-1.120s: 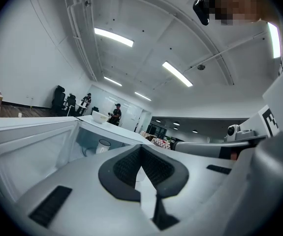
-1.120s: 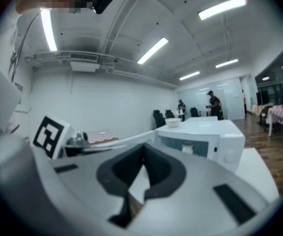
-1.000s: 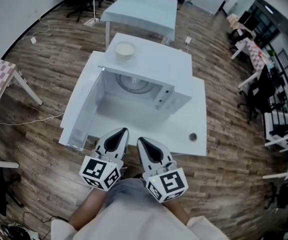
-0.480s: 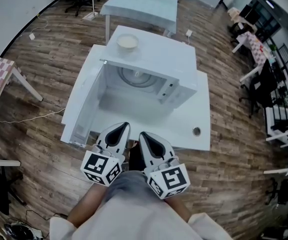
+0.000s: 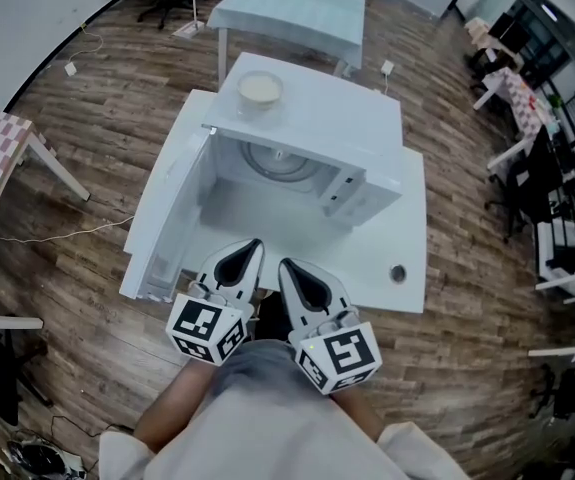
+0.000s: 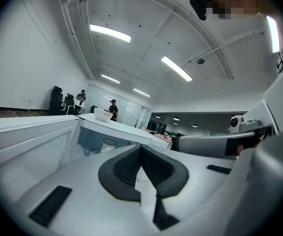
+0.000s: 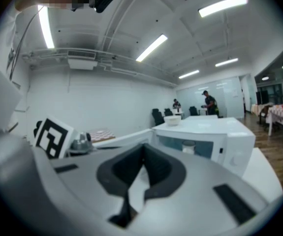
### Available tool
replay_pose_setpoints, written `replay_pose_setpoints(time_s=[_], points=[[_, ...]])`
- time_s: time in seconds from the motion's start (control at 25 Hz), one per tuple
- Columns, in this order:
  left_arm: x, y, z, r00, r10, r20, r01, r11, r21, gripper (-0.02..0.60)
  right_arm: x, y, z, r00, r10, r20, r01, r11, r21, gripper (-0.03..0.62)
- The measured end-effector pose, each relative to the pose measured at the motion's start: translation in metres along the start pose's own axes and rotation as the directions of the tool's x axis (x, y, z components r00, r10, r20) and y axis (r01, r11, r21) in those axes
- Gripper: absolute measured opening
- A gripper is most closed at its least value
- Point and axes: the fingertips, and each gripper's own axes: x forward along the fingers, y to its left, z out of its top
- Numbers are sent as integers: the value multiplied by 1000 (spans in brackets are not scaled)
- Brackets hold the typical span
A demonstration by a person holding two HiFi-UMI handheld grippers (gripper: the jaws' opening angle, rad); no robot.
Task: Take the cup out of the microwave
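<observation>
Ahead of both tongs, inside the open microwave (image 5: pixel 367 183), stands the cup (image 6: pixel 109 144) — well apart. The left gripper (image 6: pixel 141 149) and right gripper (image 7: pixel 142 149) are clenched on nothing — reaching in unopened could topple it.

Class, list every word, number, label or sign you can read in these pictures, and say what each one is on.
No readable text anywhere.
The square markers on the left gripper and right gripper: black-and-white patterns, no letters.
Marks on the microwave control panel: too small to read.
</observation>
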Motion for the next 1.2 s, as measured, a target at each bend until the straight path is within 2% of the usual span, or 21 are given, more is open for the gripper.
replay_pose_setpoints(time_s=[0.2, 0.48, 0.88, 1.2], points=[[21, 8, -6, 1000, 5, -14, -5, 1000, 8, 15, 14, -15, 0, 1000, 10, -17, -10, 1000, -8, 21], [54, 26, -15, 1000, 4, -26, -5, 1000, -24, 15, 28, -37, -1, 999, 8, -48, -9, 1000, -8, 21], [103, 53, -25, 999, 51, -5, -51, 998, 41, 15, 47, -62, -3, 997, -8, -71, 7, 1000, -14, 21], [132, 70, -43, 997, 81, -22, -80, 996, 42, 15, 56, -74, -6, 997, -1, -77, 2, 1000, 4, 21]])
